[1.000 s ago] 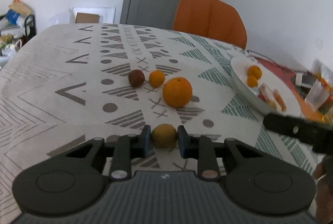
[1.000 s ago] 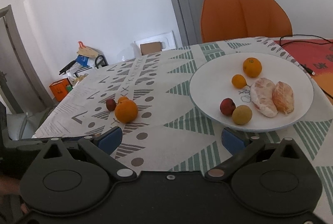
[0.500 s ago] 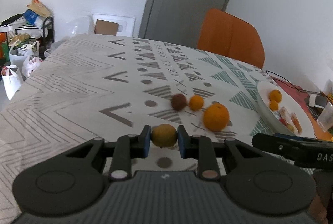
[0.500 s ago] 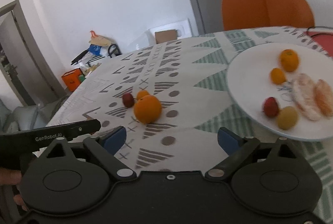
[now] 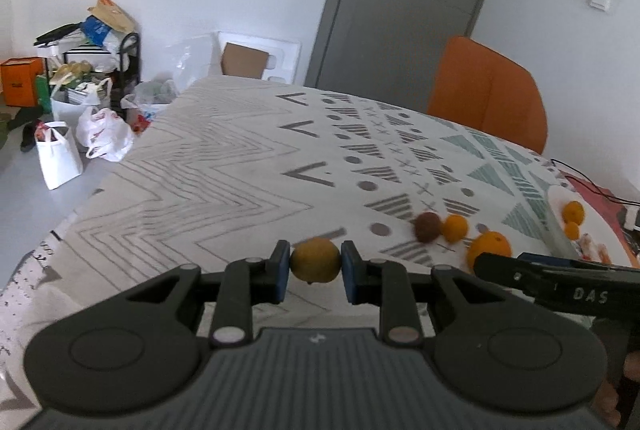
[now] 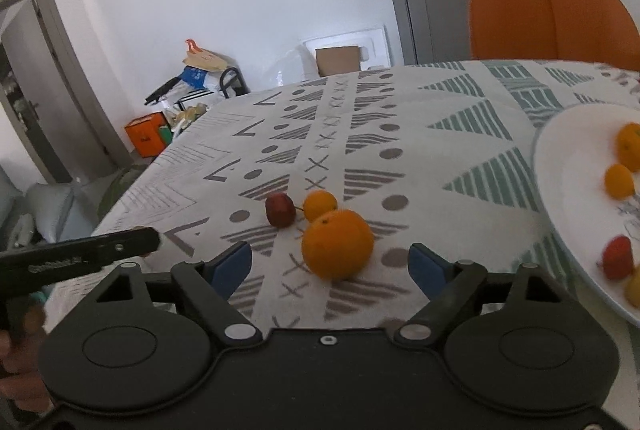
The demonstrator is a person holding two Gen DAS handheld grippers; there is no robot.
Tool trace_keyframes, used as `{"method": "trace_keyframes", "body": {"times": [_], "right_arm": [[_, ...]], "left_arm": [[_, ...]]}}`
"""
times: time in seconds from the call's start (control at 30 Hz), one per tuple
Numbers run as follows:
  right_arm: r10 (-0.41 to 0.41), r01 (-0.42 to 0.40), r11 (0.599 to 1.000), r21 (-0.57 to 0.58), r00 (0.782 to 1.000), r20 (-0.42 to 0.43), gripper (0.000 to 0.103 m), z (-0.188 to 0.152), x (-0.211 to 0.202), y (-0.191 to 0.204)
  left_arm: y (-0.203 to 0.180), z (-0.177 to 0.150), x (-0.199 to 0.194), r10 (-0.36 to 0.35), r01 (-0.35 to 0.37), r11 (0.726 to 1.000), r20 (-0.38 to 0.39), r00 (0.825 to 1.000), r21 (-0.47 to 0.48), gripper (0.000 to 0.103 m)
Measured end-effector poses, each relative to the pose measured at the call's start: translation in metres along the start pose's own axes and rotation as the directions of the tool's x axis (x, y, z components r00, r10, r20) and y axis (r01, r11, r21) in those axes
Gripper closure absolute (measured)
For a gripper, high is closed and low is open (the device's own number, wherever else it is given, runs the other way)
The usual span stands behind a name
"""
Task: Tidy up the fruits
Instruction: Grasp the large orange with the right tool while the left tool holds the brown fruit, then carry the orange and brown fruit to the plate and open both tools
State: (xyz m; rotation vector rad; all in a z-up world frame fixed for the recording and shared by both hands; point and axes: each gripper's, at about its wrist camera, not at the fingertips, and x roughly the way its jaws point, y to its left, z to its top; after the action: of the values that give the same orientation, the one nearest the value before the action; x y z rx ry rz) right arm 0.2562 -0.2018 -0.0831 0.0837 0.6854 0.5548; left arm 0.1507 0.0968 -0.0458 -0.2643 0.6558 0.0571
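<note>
The left claw (image 5: 315, 267) grips a yellow fruit (image 5: 315, 260). The right claw (image 6: 330, 266), closing yet released, frames the orange (image 6: 337, 244). Only its view shows the plate's (image 6: 568, 190) red fruit (image 6: 618, 256).

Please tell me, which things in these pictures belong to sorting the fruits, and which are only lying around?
Part of the job:
- yellow-green fruit, held in left gripper
- big orange, between the open right gripper pads
- small orange
- dark red fruit
- white plate

Only lying around:
- orange chair
- bags
- cardboard box

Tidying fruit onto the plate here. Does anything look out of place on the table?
Yes. Three fruits sit loose on the tablecloth beside the plate: a big orange, a small orange and a dark red fruit. Nothing looks spilled or damaged.
</note>
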Motion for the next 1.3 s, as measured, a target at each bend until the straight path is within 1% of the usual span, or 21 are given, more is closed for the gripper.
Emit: {"method": "trace_keyframes", "body": {"times": [0.03,0.07,0.1,0.13,0.17,0.2,0.27,0.3,0.6,0.87,1.0,1.1,1.3], "right_arm": [[-0.006,0.006,1.0,-0.004,1.0,0.0,0.018,0.0,0.004,0.002],[-0.009,0.009,1.0,-0.008,1.0,-0.004,0.021,-0.001,0.008,0.003],[-0.014,0.014,1.0,-0.021,1.0,-0.005,0.027,-0.002,0.011,0.004],[-0.043,0.044,0.998,-0.049,0.999,0.011,0.032,-0.003,0.011,0.007],[-0.065,0.065,0.996,-0.064,0.998,0.009,0.055,-0.002,0.01,0.009],[-0.065,0.066,0.996,-0.064,0.998,0.006,0.064,-0.001,0.009,0.008],[-0.025,0.025,0.999,-0.023,1.0,-0.002,0.064,0.0,0.003,0.002],[-0.023,0.023,1.0,-0.017,1.0,0.005,0.064,0.0,0.0,0.001],[-0.051,0.049,0.999,0.022,0.993,0.103,0.064,0.0,-0.037,-0.015],[-0.071,0.067,0.997,0.032,0.989,0.129,0.064,0.002,-0.055,-0.027],[-0.098,0.095,0.995,0.03,0.987,0.13,0.064,0.004,-0.065,-0.039],[-0.11,0.107,0.994,0.029,0.983,0.144,0.064,0.008,-0.076,-0.053],[-0.135,0.127,0.99,0.057,0.977,0.164,0.064,0.009,-0.091,-0.083]], "left_arm": [[0.001,0.001,0.0,0.005,-0.005,1.0,-0.002,1.0,0.0,0.077],[0.002,0.003,0.001,0.008,-0.008,1.0,-0.003,1.0,0.002,0.077],[0.002,0.004,0.001,0.011,-0.011,1.0,-0.004,1.0,0.006,0.077],[0.001,0.005,0.001,0.012,-0.012,1.0,-0.004,1.0,0.013,0.077],[-0.001,0.008,0.001,0.012,-0.011,1.0,-0.004,1.0,0.024,0.077],[-0.002,0.008,0.001,0.011,-0.011,0.999,-0.003,1.0,0.033,0.077],[-0.006,0.011,0.002,0.008,-0.008,0.999,-0.003,1.0,0.048,0.077],[-0.009,0.012,0.002,0.003,-0.003,0.998,-0.002,1.0,0.055,0.077],[-0.033,0.021,-0.002,-0.037,0.034,0.993,0.03,0.999,0.109,0.078],[-0.053,0.022,-0.009,-0.074,0.067,0.991,0.054,0.996,0.115,0.077],[-0.063,0.023,-0.011,-0.098,0.091,0.992,0.078,0.992,0.093,0.078],[-0.072,0.025,-0.01,-0.109,0.102,0.992,0.086,0.99,0.079,0.078],[-0.096,0.029,-0.012,-0.129,0.119,0.988,0.106,0.986,0.095,0.077]]}}
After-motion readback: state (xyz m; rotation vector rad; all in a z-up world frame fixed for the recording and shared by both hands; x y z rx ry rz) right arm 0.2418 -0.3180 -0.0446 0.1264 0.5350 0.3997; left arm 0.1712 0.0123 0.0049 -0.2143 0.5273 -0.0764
